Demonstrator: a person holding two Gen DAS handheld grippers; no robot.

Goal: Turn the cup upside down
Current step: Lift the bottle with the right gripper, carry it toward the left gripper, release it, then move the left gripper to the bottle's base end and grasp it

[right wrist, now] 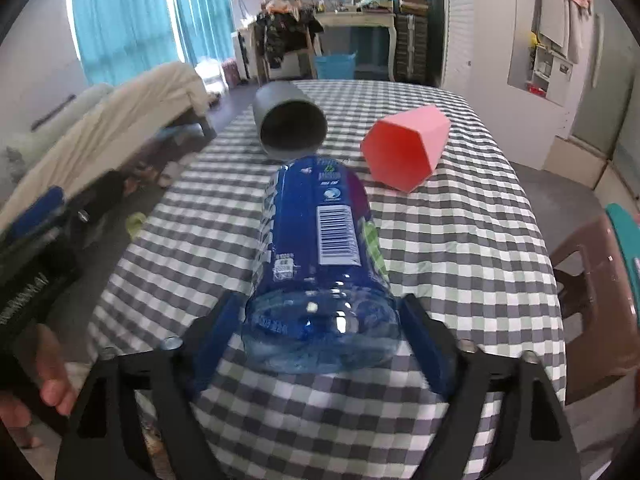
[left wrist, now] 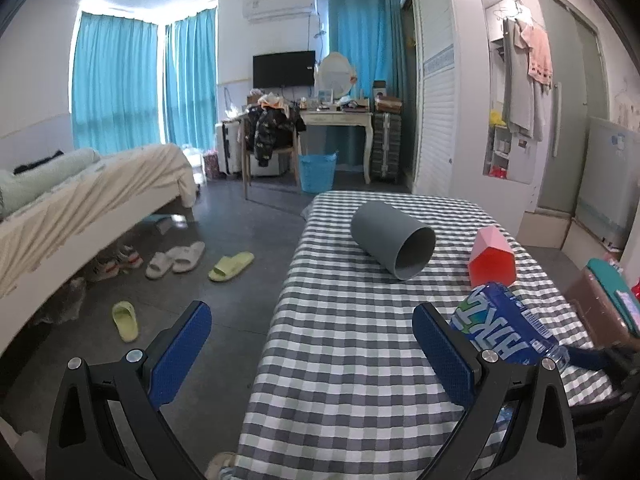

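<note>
While the right gripper (right wrist: 320,340) clamps one blue bottle (right wrist: 320,264), two cups lie ahead: grey cup (right wrist: 290,120) left, pink cup (right wrist: 404,148) right; left gripper (left wrist: 312,336) gapes wide, empty.

This is a lived-in bedroom in a home: a low bed with rumpled cream bedding (left wrist: 100,188) stands along one side under tall turquoise curtains (left wrist: 116,80), with pale slippers and sandals (left wrist: 176,260) scattered on the grey floor beside it. At the far wall hang a black flat-screen television (left wrist: 284,68) and a white air-conditioning unit (left wrist: 280,8), above a cream dressing table with a round mirror (left wrist: 336,116) and a wooden chair draped with a dark jacket (left wrist: 272,132). A white louvred wardrobe (left wrist: 438,120) and clothes on hangers (left wrist: 524,76) fill the other side, near a worktop covered in grey-and-white checked cloth (left wrist: 340,340).
</note>
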